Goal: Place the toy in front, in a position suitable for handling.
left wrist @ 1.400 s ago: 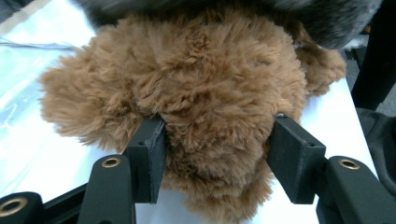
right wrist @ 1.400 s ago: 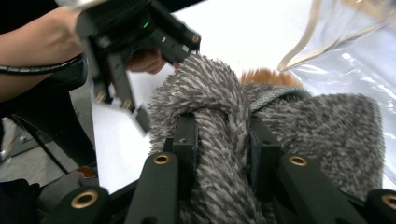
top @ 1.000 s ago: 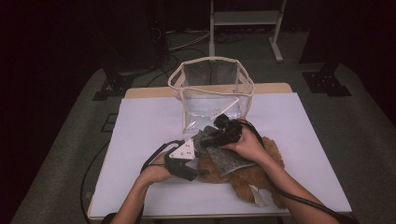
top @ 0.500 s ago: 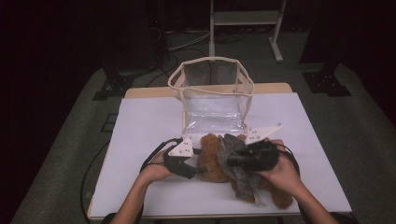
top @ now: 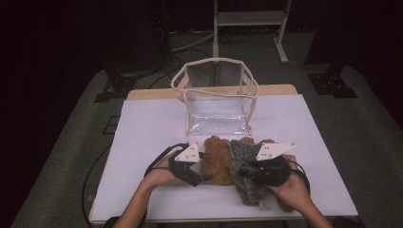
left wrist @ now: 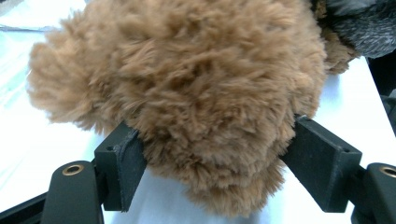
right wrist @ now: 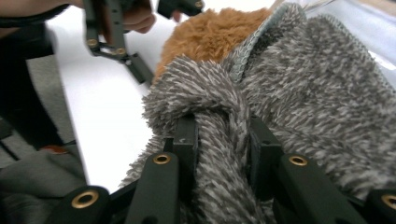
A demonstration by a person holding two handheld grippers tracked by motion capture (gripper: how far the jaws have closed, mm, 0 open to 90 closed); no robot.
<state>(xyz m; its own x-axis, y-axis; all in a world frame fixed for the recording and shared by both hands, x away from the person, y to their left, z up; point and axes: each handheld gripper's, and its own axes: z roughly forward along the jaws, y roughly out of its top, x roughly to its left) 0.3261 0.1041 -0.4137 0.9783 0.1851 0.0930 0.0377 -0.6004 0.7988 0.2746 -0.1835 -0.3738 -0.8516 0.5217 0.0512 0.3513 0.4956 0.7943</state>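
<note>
the right gripper is clamped on a bunched fold of the grey fleece cloth, the pile squeezed between its black jaws. the left gripper has just been opening; its jaws stand partly apart on either side of the brown plush toy, the fur brushing both pads, and whether any pressure remains cannot be told. in the high view the toy lies near the front of the white table, with the cloth draped over its right side, and the clear bag stands open just behind.

both things are judged light, soft and compressible; deep fur may slip, so a thick fold or the plump body is best taken.

the pinch itself is seen in the gripper views; the bag's place behind is given by the high view.
</note>
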